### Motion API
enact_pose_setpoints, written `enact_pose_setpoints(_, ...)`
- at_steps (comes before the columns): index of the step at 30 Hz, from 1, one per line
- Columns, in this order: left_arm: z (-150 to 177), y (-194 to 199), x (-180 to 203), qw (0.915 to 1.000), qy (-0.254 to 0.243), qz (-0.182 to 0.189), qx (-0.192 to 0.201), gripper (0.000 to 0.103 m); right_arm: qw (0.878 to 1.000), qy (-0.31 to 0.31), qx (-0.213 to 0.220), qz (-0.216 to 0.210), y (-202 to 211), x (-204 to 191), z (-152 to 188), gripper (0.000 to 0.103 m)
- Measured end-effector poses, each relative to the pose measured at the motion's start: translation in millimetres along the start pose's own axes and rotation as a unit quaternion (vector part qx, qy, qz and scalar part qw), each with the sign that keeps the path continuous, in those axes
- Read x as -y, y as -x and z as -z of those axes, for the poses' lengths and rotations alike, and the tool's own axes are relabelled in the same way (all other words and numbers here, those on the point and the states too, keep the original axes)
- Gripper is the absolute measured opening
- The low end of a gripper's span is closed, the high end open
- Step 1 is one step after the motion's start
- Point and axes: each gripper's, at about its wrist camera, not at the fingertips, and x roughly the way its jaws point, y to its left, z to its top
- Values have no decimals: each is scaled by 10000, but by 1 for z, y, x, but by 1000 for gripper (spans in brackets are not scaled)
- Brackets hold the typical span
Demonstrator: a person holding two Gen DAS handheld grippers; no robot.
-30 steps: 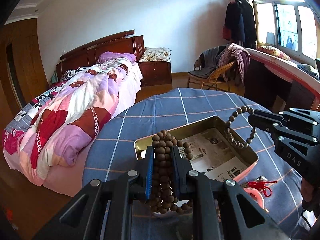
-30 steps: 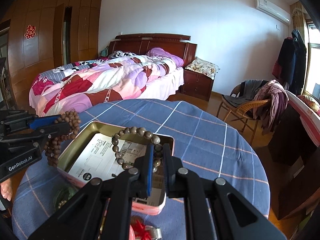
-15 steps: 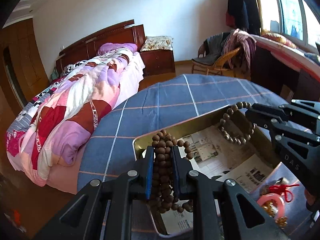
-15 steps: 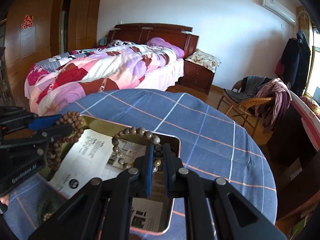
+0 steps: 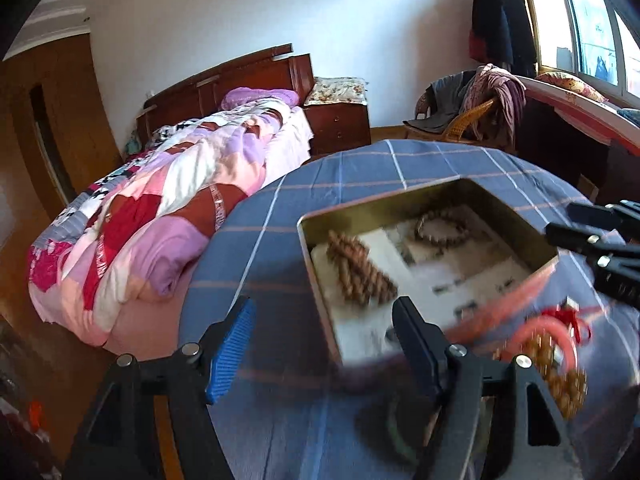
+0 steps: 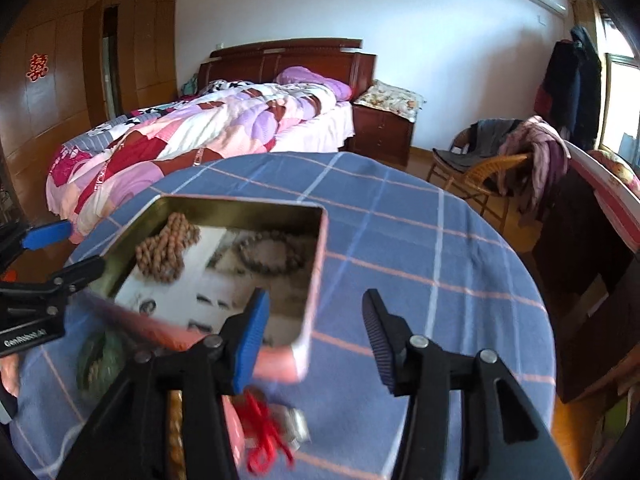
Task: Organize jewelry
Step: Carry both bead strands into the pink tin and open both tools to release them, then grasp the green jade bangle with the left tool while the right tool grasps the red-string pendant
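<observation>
A round table (image 6: 420, 240) under a blue checked cloth fills the near scene, with a quilted bed (image 6: 208, 128) beyond it on the left and a wicker chair (image 6: 480, 168) draped with clothes on the far right. On the table sits an open rectangular tin (image 5: 424, 196) lined with printed paper. Inside it, the long bundled strand of brown beads (image 5: 360, 268) lies at the left end and the small bead bracelet (image 5: 440, 228) lies further right, apart from it; both are blurred. The left gripper (image 5: 324, 344) hovers over the tin's near left corner with its fingers spread wide and nothing between them. The right gripper (image 6: 316, 336) hangs over the tin's near right corner, likewise spread and empty. A red cord (image 6: 264, 436) and golden beads (image 5: 560, 384) lie near the tin's front edge.
</observation>
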Motion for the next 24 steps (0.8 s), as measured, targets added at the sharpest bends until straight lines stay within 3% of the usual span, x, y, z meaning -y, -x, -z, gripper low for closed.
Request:
enact_pose_setpoints(5, 17, 15, -2, 9998, 161, -118, -1, 71, 9999, 18, -25, 117, 12, 7, 15, 52)
enact_pose_setpoints(7, 20, 16, 1, 9999, 157, -19, -29, 71, 9998, 10, 8, 182, 16, 8, 22, 57)
enact_pose_setpoints(12, 28, 15, 8, 9998, 126, 131, -125, 71, 9997, 67, 5, 242, 14, 6, 28, 57)
enact_pose_setpoints(15, 33, 12, 12, 9995, 89, 213, -211, 59, 9997, 115, -22, 207, 11, 2, 32, 57)
enact_pose_setpoints(21, 45, -3, 21, 9971, 50, 500, -566, 48, 9997, 140, -67, 205, 8, 2, 37, 58)
enact_pose_setpoints(23, 49, -10, 23, 9959, 39, 611, -673, 25, 9997, 112, -99, 198, 7, 3, 38, 58)
enact_pose_setpoints(24, 51, -12, 22, 9950, 75, 692, -719, 8, 9997, 101, -98, 195, 8, 3, 38, 58)
